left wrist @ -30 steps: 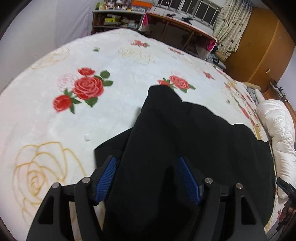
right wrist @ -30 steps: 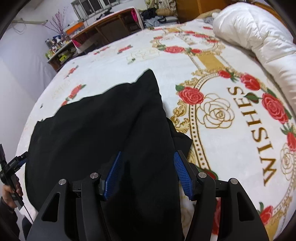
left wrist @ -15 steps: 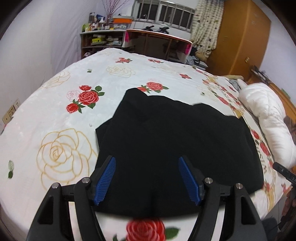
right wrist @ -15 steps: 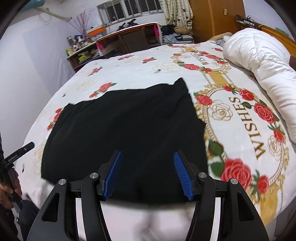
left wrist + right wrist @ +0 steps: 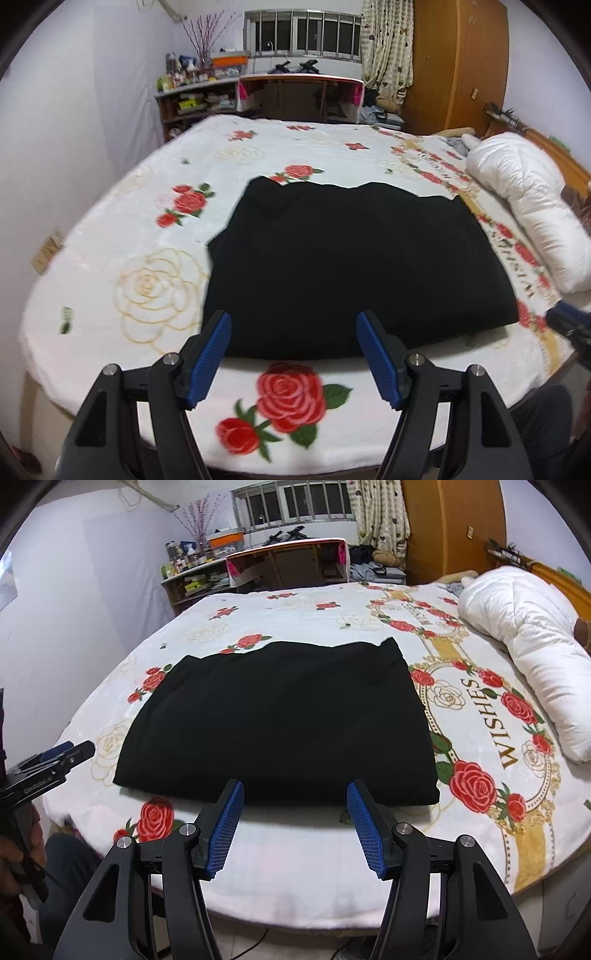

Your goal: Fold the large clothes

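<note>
- The black cloth [image 5: 280,720] lies flat on the bed [image 5: 317,878], near the front edge. It looks like a wide, neat block with a straight front edge.
- Its far edge is a bit bumpy, with small points sticking up at the corners.
- The left gripper [image 5: 293,349] hangs over the front edge of the bed. Its blue pads [image 5: 212,356] stand apart and nothing is between them.
- The right gripper [image 5: 295,825] hangs there too. Its pads [image 5: 225,829] are also apart and hold nothing.
- Neither gripper touches the cloth. Both point down at it from the near side.
- A white quilt [image 5: 528,657] is rolled up at the right side of the bed, well apart from the cloth.
- The step in hand looks like a pause between folds. One fold seems done, since the cloth lies in a tidy block.
- The cloth is still wide, so one more fold is likely needed.
- For that, each gripper would need to come down to a corner, pinch all the layers, and lift them together.
- The cloth is soft and thick, so a loose pinch could let a layer slip out.
</note>
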### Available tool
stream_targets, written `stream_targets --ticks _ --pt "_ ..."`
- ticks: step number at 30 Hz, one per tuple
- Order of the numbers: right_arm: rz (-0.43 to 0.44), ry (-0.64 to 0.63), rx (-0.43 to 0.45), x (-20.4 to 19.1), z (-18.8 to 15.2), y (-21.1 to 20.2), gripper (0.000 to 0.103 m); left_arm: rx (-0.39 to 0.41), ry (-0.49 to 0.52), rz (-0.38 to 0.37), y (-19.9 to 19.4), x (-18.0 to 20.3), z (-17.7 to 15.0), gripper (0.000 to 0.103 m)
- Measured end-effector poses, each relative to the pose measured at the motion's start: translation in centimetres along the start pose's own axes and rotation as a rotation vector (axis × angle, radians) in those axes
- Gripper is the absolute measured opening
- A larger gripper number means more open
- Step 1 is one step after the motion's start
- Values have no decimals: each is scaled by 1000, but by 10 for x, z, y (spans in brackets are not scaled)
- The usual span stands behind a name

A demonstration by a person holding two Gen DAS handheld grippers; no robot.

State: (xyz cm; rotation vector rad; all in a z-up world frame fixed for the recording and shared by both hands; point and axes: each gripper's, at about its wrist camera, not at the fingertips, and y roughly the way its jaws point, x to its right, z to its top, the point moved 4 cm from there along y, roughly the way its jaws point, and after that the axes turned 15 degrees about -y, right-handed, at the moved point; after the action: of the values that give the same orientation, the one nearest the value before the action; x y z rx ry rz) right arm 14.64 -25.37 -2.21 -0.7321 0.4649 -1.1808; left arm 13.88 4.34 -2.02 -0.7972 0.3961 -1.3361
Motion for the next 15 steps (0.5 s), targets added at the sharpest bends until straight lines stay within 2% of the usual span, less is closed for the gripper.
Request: stream_targets --ticks 2,6,15 --pt "-9 -12 17 -3 -1 -8 59 20 15 5 -8 0 -4 73" --pt "-18 -17 32 -7 -6 -15 59 10 -6 -19 -16 -4 -13 73" --pt "-27 -41 -2 -19 -24 -13 59 -31 35 -21 -14 1 -33 73"
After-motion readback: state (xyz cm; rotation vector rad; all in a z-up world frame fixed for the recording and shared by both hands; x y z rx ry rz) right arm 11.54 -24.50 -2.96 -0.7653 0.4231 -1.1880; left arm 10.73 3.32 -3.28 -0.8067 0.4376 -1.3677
